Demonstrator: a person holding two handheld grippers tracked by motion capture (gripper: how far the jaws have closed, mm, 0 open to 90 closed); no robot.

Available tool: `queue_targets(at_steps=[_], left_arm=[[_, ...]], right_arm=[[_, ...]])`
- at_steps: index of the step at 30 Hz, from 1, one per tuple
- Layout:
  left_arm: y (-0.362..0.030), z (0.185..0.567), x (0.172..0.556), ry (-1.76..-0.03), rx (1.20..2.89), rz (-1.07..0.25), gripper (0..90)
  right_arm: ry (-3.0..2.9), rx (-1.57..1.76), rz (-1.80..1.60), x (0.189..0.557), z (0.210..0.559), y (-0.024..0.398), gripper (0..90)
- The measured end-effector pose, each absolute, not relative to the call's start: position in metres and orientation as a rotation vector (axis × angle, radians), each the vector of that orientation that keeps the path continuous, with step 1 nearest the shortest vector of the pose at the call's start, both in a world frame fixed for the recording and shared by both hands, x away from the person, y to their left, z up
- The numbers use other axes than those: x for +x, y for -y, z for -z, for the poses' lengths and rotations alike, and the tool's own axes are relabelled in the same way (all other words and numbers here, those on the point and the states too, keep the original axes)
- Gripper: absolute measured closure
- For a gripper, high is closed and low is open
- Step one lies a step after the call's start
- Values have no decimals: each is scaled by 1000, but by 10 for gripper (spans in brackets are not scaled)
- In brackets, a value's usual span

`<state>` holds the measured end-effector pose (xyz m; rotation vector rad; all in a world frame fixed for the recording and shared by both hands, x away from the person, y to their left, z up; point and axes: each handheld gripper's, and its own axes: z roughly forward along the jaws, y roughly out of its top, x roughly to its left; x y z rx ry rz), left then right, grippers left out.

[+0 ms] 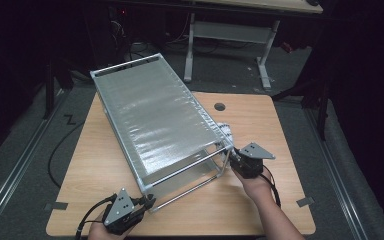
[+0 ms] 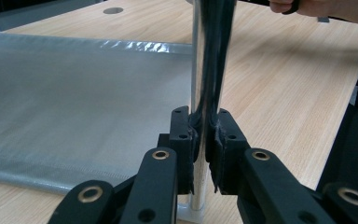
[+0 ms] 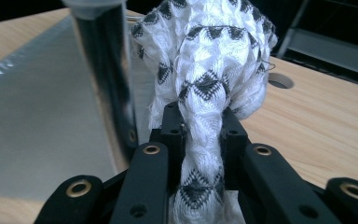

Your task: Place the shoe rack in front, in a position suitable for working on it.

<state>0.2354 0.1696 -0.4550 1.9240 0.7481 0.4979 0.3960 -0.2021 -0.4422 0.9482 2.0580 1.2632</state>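
Note:
A metal-framed rack (image 1: 155,117) with a silvery mesh panel lies tilted on the wooden table (image 1: 260,125). My left gripper (image 1: 147,201) is at the rack's near corner, shut on a shiny metal tube (image 2: 205,70) of the frame; in the left gripper view the gripper (image 2: 204,140) clamps the tube from both sides. My right gripper (image 1: 232,152) is at the rack's right near corner, shut on a white cloth with a black diamond pattern (image 1: 225,131). In the right gripper view the bunched cloth (image 3: 209,70) rises out of the gripper (image 3: 200,135), beside a frame post (image 3: 107,70).
A round cable hole (image 1: 219,106) sits in the table's far middle. Tape marks lie at the near left (image 1: 56,205) and near right (image 1: 305,201) corners. Another desk's white legs (image 1: 265,60) stand on the floor behind. Bare wood lies to the right of the rack.

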Motion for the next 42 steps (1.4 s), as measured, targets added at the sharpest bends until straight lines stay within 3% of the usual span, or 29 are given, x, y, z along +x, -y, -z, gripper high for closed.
queue_targets(at_steps=[15,34,42], left_arm=[[-161,455,248,-751,1917,-483,811],[-110,456,288,-557,1952,-361,813],[-107,457,298,-560,1943,-355,812]], right_arm=[[-2042,978,-1260,379,443,220,786],[-1881,1173,-1125,305,444,295,785],[-1864,1172,-1109,283,441,305,780]])
